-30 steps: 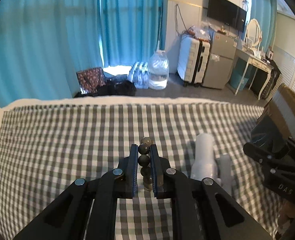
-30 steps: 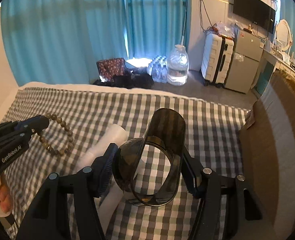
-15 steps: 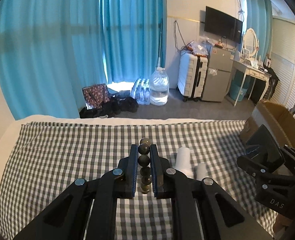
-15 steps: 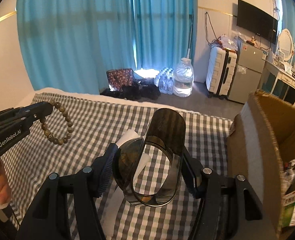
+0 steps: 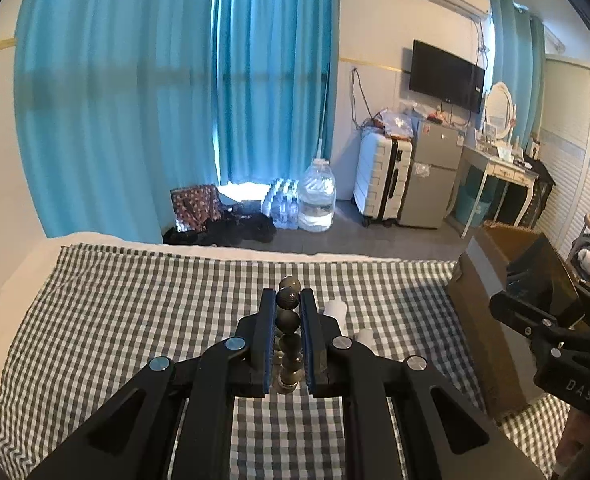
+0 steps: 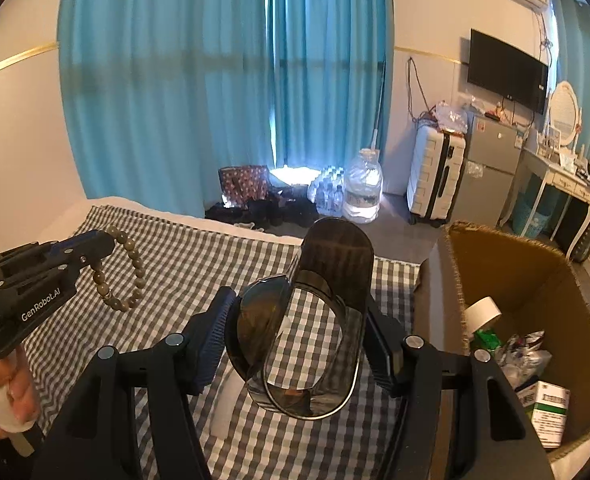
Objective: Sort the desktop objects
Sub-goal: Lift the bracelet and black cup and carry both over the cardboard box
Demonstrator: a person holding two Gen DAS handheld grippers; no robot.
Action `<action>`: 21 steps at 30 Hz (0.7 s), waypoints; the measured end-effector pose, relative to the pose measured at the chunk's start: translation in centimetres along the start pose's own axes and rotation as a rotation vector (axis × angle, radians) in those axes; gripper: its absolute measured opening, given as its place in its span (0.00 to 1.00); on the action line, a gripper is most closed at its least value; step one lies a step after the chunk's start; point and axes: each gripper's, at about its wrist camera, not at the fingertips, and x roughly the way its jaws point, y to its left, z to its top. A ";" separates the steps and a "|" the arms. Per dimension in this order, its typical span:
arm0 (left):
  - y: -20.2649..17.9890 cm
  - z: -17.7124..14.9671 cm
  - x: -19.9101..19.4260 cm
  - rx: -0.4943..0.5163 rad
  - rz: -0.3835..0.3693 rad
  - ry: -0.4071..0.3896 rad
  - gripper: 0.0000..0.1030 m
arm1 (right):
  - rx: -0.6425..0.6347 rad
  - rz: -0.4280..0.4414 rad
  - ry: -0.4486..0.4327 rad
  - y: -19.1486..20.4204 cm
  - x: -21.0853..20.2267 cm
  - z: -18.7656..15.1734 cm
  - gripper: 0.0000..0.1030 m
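Between our right gripper's (image 6: pixel 295 344) fingers sits the dark glasses case (image 6: pixel 315 320), clamped across its width, lid open, long axis pointing away from us. Our left gripper (image 5: pixel 288 320) pinches the bead bracelet (image 6: pixel 121 268), which hangs as a loop below its fingertips. Beyond the right fingers, the cardboard box (image 6: pixel 495 248) already holds several items; both carried things and two white cylinders (image 5: pixel 335 308) on the bed remain.

A bedroom with teal curtains and daylight coming in at floor level.
Floor-length curtains (image 5: pixel 175 100) cover the window on a pale wall. A white suitcase (image 5: pixel 381 180) stands beside a small grey fridge (image 5: pixel 435 176); a black television (image 5: pixel 447 76) hangs above. A white dressing table (image 5: pixel 499 172) holds an oval mirror (image 5: pixel 501 110). Water bottles (image 5: pixel 315 200) sit on the grey floor (image 5: pixel 375 240).
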 end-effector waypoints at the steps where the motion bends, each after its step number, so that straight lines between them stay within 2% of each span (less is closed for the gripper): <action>1: -0.2 0.2 -0.5 -0.002 0.000 -0.007 0.11 | 0.003 0.003 -0.005 0.1 -0.4 0.0 0.58; 8: -1.2 1.2 -3.8 0.022 -0.004 -0.047 0.11 | 0.002 0.015 -0.060 0.0 -3.9 0.5 0.58; 14: -2.6 1.9 -5.1 0.031 -0.022 -0.060 0.11 | 0.016 0.003 -0.083 -1.3 -5.8 0.5 0.58; 21: -6.2 2.8 -6.1 0.074 -0.060 -0.081 0.11 | 0.019 -0.039 -0.109 -4.3 -8.1 0.1 0.58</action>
